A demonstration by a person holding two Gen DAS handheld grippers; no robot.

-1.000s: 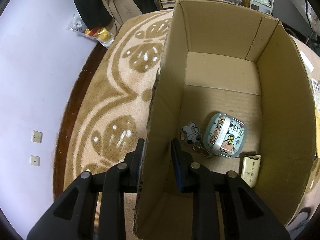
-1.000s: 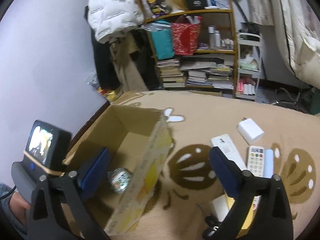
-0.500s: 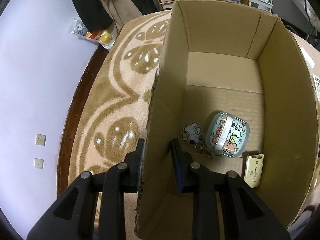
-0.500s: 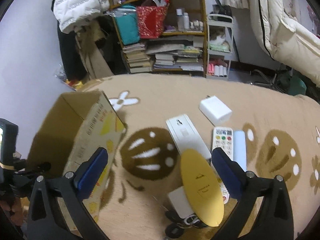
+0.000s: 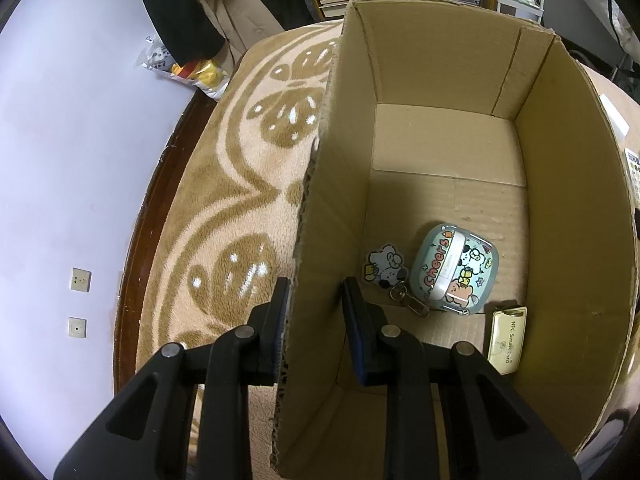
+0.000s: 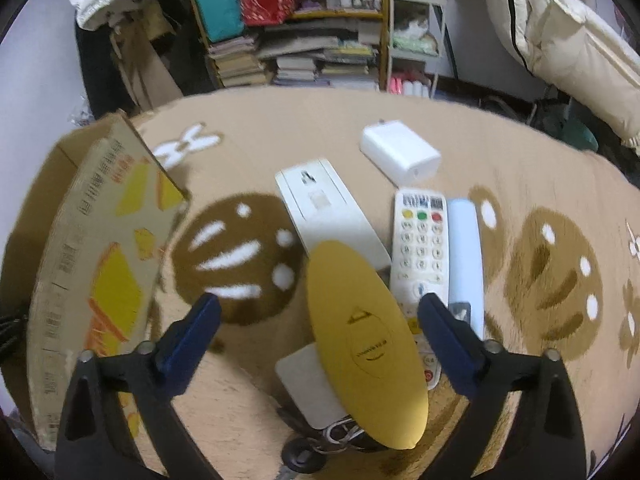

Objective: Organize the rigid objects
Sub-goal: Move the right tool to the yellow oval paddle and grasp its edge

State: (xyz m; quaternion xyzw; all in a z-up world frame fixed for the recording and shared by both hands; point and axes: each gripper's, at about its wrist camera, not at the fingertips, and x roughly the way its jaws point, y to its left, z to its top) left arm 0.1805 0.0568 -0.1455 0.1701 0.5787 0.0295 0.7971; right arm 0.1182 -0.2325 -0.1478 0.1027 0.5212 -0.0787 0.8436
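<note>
Cluttered room w/ bookshelf (image 6: 304,40) at back; tan patterned rug (image 6: 540,184) underfoot, everything laid out on it.

Cardboard box (image 5: 448,60) sits open-topped on rug as collection bin. Already inside, on the floor near the front: cartoon earbud case (image 5: 454,268) w/ keychain charm (image 5: 385,265) clipped beside it, plus gold NFC card (image 5: 506,338) just to its right. Rest of box floor bare, so plenty of room.

Left gripper (image 5: 316,320) clamped narrow on box's near side wall, one pad outside, one inside, pressing cardboard. Prob. there to steady the box and keep it from sliding while items get dropped in.

Loose items lie well apart from box on the rug: yellow oval case (image 6: 366,340) leaning over a white flat box (image 6: 308,384), long white remote (image 6: 328,208), keypad remote (image 6: 420,256), pale blue tube (image 6: 464,248) touching it, white charger (image 6: 400,152) farther back.

Right gripper (image 6: 318,312) wide, jaws just been closing a bit, nothing pressed yet; yellow oval case sits between the fingers (image 6: 444,328), pads apart from it. Likely lining up to grab that one next, then carry to box.
</note>
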